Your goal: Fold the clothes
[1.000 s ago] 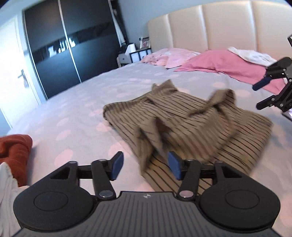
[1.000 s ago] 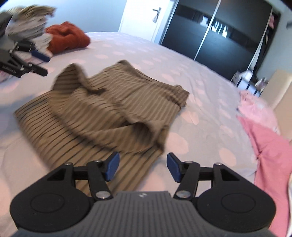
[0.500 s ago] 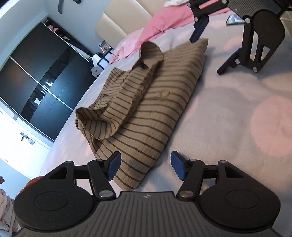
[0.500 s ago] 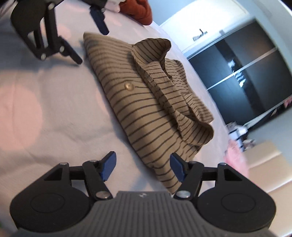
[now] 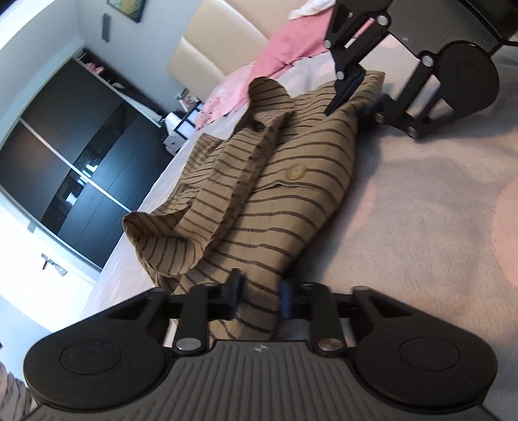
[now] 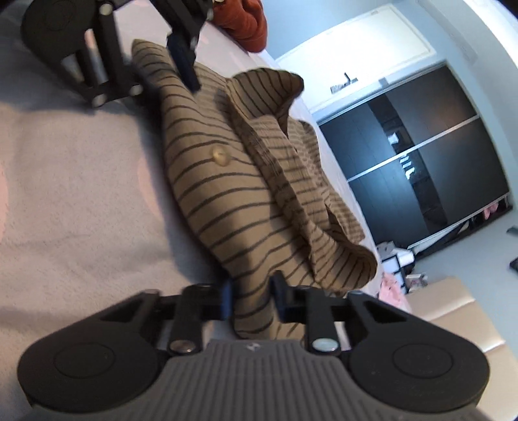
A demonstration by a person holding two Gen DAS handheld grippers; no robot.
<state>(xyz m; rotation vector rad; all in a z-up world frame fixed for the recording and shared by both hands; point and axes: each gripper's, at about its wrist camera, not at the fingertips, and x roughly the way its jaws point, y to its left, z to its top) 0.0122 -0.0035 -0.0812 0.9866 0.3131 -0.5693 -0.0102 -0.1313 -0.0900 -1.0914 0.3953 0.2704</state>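
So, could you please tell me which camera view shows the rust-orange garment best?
The right wrist view: the rust-orange garment lies bunched at the far bed edge, beyond the striped shirt. The left wrist view does not show it at all.

Bed (image 5: pixel 421 207) — striped shirt (image 5: pixel 265 207), pink bedding (image 5: pixel 285 48)

Our left tool (image 5: pixel 259 296) and right tool (image 6: pixel 251 296) are matte black, with blue-padded fingers, round side discs, silver screw heads and ribbed grey housings.
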